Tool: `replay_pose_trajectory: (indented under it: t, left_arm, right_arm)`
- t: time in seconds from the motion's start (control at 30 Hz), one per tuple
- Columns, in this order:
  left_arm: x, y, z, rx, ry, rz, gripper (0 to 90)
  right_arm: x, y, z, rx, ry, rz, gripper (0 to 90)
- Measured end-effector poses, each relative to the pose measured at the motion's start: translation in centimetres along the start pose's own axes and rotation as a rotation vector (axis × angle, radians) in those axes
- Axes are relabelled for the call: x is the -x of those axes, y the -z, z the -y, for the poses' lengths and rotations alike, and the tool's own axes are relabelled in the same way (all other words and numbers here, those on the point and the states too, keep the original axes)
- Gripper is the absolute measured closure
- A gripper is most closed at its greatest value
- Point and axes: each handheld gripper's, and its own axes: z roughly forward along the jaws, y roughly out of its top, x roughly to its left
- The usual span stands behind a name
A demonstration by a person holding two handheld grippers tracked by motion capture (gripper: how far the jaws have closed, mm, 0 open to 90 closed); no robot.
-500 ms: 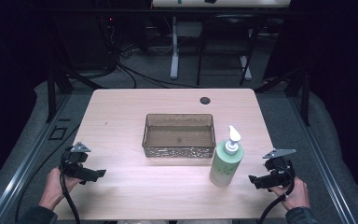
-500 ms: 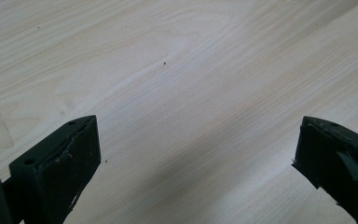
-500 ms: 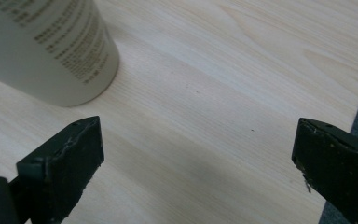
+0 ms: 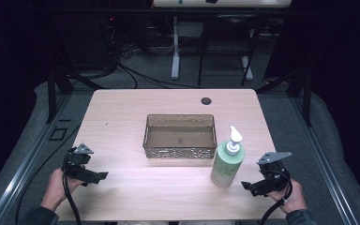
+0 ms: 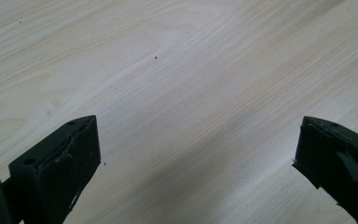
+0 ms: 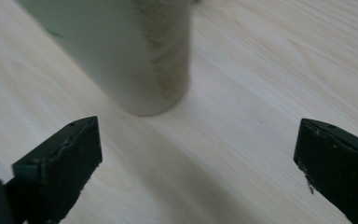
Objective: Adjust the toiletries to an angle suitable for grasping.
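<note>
We hold the right tongs (image 4: 257,185) wide apart, aimed at the pale green pump bottle (image 4: 228,162) standing just beside the clear brown rectangular tray (image 4: 179,151), likely to grasp it. Our left tongs (image 4: 93,176) gape over bare light wooden worktop (image 4: 122,112), idle.

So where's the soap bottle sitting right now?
In the high view the soap bottle stands upright on the table, right of centre, beside the brown tray's near right corner, with the right gripper just beyond it.
</note>
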Motion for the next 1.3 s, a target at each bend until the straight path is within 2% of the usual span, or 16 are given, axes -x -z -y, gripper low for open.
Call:
replay_pose_trajectory:
  t: [0.07,0.1,0.23,0.3,0.4,0.43,0.5,0.6,0.73,0.9,0.97,1.03,1.07,1.13,1.17,1.3]
  left_arm:
    - [-0.1,0.0,0.0,0.006,0.010,0.005,0.1]
    - [-0.1,-0.1,0.0,0.006,0.012,0.008,0.0]
    - [-0.2,-0.3,0.0,0.000,0.008,0.009,0.0]
    - [-0.1,-0.3,-0.1,-0.001,0.011,0.014,0.0]
    - [-0.1,-0.3,-0.2,0.004,0.012,0.015,0.0]
    - [-0.1,-0.3,-0.2,0.006,0.015,0.015,0.0]
    - [-0.2,-0.4,-0.2,0.004,0.012,0.015,0.0]
    - [-0.2,-0.5,-0.3,0.004,0.016,0.017,0.0]
    - [-0.1,-0.6,-0.5,0.007,0.013,0.017,0.0]
    - [0.0,-0.7,-0.8,0.012,0.010,0.022,0.0]
    - [0.0,-0.8,-0.9,0.012,0.010,0.026,0.0]
    - [0.1,-0.8,-1.0,0.015,0.006,0.025,0.0]
    - [0.2,-0.7,-1.0,0.018,0.006,0.028,0.0]
    - [0.3,-0.7,-1.2,0.021,0.000,0.025,0.0]
    - [0.4,-0.6,-1.2,0.024,-0.002,0.022,0.0]
    - [0.4,-0.5,-1.2,0.031,0.001,0.020,0.0]
  right_arm:
    - [-0.6,-0.1,-0.3,0.005,0.032,-0.029,0.0]
    - [-1.0,-0.3,-0.5,0.011,0.044,-0.062,0.0]
    - [-1.6,-0.3,-0.9,0.035,0.056,-0.087,0.0]
    - [-2.1,-0.1,-1.5,0.082,0.059,-0.124,0.0]
    - [-2.4,0.0,-1.8,0.114,0.060,-0.138,0.0]
    - [-2.8,0.1,-2.2,0.148,0.062,-0.150,0.0]
    - [-2.9,0.1,-2.3,0.154,0.066,-0.154,0.0]
    - [-3.1,0.3,-3.0,0.194,0.071,-0.158,0.0]
    - [-3.4,0.4,-3.7,0.234,0.070,-0.130,0.0]
    - [-3.2,0.5,-4.6,0.292,0.032,-0.144,0.0]
    - [-3.2,0.6,-4.9,0.320,0.006,-0.138,0.0]
    - [-3.1,0.7,-4.9,0.328,0.005,-0.122,0.0]
    - [-3.1,0.8,-5.0,0.338,-0.005,-0.130,0.1]
    - [-3.1,1.1,-5.1,0.359,-0.006,-0.122,3.2]
    - [-3.1,1.3,-5.2,0.376,-0.006,-0.124,9.7]
    - [-3.2,1.4,-5.3,0.375,-0.005,-0.116,10.2]
